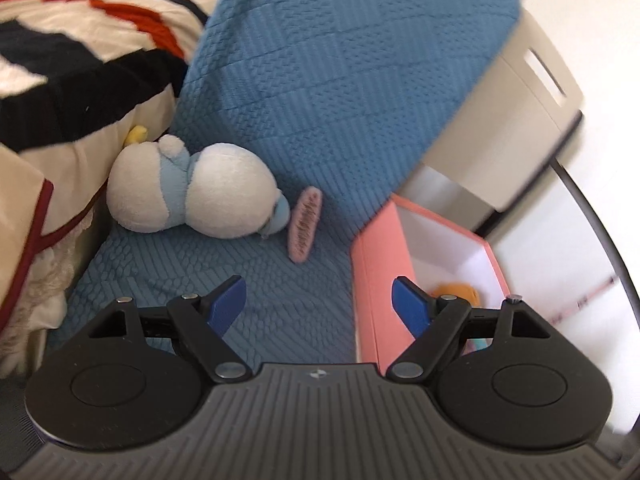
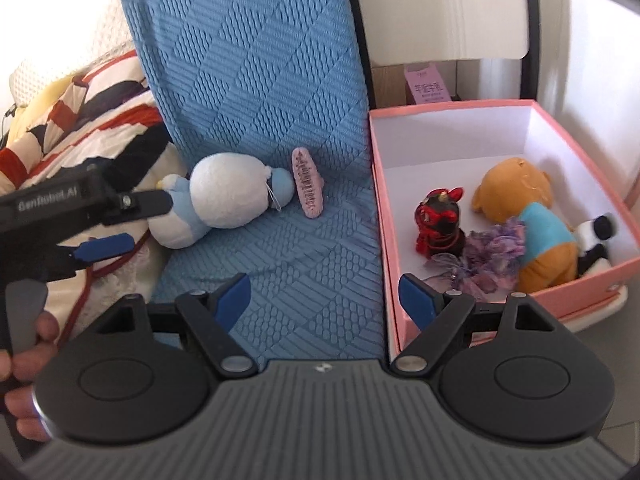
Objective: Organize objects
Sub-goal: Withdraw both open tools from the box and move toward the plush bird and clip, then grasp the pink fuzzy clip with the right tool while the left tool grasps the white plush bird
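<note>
On the blue quilted mat (image 2: pixel 280 240) a white-and-blue plush toy (image 2: pixel 224 192) lies left of a pink fuzzy hair clip (image 2: pixel 307 184); the open pink cardboard box (image 2: pixel 384 216) stands right, holding an orange plush bear (image 2: pixel 532 216).

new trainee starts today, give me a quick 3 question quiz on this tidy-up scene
1. True or false: the pink box is empty.
2. Which lies nearest the white and blue plush on the blue cushion: A) pink hair clip B) orange bear C) red figurine?
3. What does the right gripper hold?

Key: 1 false; 2 A; 3 nothing, its jaws stand open, as do the left gripper's.
</note>
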`<state>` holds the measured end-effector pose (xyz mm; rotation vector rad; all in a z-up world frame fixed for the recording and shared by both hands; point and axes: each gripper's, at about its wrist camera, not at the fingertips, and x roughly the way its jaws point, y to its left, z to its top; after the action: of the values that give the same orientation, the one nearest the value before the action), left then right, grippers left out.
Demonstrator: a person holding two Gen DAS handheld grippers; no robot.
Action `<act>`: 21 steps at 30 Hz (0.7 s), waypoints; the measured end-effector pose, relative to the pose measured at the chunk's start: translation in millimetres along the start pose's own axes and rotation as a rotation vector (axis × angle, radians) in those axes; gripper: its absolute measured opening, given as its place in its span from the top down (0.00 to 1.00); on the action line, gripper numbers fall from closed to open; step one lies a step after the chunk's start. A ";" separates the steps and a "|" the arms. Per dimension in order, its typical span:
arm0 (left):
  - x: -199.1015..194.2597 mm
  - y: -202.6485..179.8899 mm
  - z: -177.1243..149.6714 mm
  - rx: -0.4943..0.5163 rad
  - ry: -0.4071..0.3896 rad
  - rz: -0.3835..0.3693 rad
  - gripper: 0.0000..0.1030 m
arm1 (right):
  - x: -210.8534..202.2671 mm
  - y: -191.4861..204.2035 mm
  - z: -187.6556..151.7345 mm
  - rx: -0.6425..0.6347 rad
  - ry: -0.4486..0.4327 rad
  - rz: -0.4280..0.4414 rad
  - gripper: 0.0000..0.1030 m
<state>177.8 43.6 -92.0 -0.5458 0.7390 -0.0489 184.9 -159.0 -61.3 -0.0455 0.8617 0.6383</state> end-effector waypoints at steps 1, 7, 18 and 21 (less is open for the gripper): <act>7.6 5.6 1.3 -0.018 -0.008 0.006 0.19 | 8.9 0.5 -0.3 -0.003 0.003 0.003 0.20; 50.6 39.5 9.6 -0.093 -0.064 0.044 0.19 | 52.9 12.4 1.5 -0.063 -0.023 0.030 0.20; 117.6 106.6 23.7 -0.289 -0.027 0.038 0.19 | 129.5 39.5 15.3 -0.132 -0.060 0.026 0.20; 130.3 121.2 28.1 -0.371 -0.024 0.015 0.19 | 146.9 40.4 20.3 -0.118 -0.038 0.024 0.20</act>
<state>275.5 130.6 -215.8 -0.8932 0.7327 0.1108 247.3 -46.2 -144.9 -0.1288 0.7881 0.7104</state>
